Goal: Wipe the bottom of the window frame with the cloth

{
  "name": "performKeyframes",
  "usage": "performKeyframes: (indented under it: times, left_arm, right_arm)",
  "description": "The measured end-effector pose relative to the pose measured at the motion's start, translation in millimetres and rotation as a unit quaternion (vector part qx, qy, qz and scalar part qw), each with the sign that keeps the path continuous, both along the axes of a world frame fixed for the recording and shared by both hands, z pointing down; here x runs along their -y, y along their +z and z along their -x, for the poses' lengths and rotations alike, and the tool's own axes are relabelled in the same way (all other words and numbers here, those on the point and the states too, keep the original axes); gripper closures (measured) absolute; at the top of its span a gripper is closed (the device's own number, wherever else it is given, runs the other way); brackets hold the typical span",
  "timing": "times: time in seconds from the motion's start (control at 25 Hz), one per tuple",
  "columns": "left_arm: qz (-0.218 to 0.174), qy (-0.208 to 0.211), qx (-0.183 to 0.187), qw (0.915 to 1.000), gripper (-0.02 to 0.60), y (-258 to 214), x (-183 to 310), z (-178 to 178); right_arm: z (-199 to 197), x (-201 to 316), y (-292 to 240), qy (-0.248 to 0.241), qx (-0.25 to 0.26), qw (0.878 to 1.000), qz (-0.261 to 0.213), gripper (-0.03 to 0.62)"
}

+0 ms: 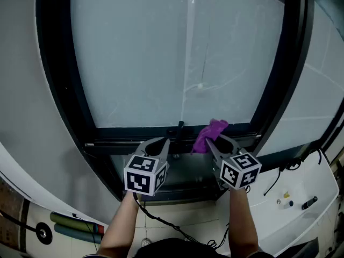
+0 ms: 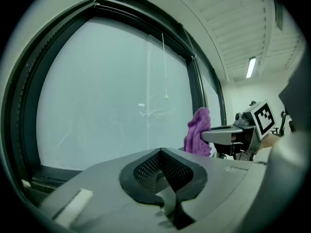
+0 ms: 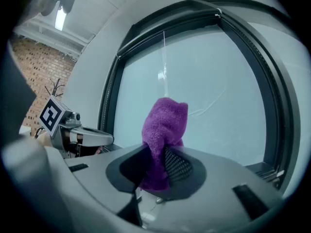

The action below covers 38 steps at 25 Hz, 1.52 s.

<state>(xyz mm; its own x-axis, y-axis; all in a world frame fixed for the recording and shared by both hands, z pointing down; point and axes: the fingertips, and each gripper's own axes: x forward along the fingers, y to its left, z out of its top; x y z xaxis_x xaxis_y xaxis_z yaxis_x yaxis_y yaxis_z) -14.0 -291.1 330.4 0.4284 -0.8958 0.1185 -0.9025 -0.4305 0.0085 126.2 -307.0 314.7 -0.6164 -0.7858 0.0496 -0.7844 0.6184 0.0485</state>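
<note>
Purple cloth point(image 3: 166, 125), likely soft, light and floppy, sits well pinched mid-bunch in right gripper point(image 3: 154, 168); left gripper point(image 2: 162, 168) jaws together, empty.

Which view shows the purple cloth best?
The right gripper view: the purple cloth stands large, clamped in the right gripper. The left gripper view shows it small, side-on; the head view, only a bunched tuft.
</note>
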Motion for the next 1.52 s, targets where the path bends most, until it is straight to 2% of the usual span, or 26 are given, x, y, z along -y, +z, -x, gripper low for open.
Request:
performKeyframes:
  times: [0.24, 0.44, 0.72, 0.96, 1.24, 1.52]
  left_arm:
    - [-0.001, 0.025, 0.004, 0.9997, 0.571, 0, 11, -33]
    - [0.001, 0.062, 0.006, 0.9981, 0.571, 1, 20, -75]
    - [0.011, 0.11, 0.009, 0.9938, 0.571, 14, 34, -139]
    - [0.026, 0.136, 0.011, 0.9902, 0.571, 28, 46, -181]
    - [0.038, 0.15, 0.02, 0.9878, 0.571, 35, 62, -210]
    - [0.058, 0.148, 0.028, 0.9869, 0.571, 52, 70, -217]
  right_arm:
    - [-27, 10, -1, 0.019, -0.002, 1.0, -0.003, 0.493]
    - [-63, 19, 0, 0.05, -0.006, 0.999, -0.003, 0.493]
    - [-135, 43, 5, 0.111, -0.031, 0.993, -0.004, 0.493]
    - [-194, 72, 3, 0.16, -0.075, 0.984, -0.011, 0.493]
    - [-240, 116, 8, 0.204, -0.129, 0.97, -0.017, 0.493]
    - [-254, 157, 38, 0.223, -0.162, 0.961, -0.001, 0.493]
